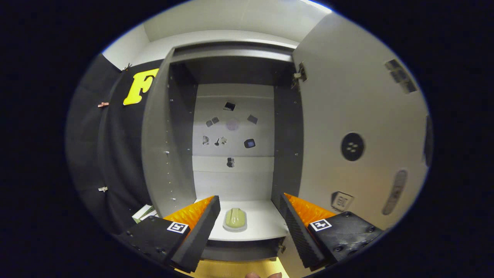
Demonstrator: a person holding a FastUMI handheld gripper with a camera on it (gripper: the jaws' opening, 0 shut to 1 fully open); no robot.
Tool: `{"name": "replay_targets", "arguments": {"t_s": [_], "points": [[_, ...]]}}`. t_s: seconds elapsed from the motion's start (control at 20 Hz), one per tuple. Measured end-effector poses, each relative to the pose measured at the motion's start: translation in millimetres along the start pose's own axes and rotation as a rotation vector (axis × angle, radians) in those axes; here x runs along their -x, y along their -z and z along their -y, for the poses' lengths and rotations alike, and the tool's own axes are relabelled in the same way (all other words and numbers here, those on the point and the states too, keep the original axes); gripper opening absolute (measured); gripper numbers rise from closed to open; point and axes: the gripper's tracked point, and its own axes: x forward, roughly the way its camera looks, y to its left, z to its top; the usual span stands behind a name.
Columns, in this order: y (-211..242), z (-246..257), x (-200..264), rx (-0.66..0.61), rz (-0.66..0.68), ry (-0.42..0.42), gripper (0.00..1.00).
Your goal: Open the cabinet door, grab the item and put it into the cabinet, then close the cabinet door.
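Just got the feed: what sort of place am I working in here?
Likely a mock-up test booth: an open cabinet with its door swung right, black cloth wall alongside. A green item sits on the shelf between the open gripper fingers.

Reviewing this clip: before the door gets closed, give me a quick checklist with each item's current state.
1. Item resting on the cabinet shelf: ok.
2. Gripper open, fingers apart and holding nothing: ok.
3. Fingers drawn back clear of the item: ok; it lies beyond and between them, untouched.
4. Cabinet door closed: not ok, it stands wide open beside the fingers.
5. Item far enough in to clear the closing door: cannot tell.
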Motion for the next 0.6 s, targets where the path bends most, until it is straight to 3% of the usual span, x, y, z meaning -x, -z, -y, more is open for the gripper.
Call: {"name": "replay_targets", "arguments": {"t_s": [0.6], "points": [[-21.0,74.8,189.1,0.000,0.041,-0.028,0.98]]}}
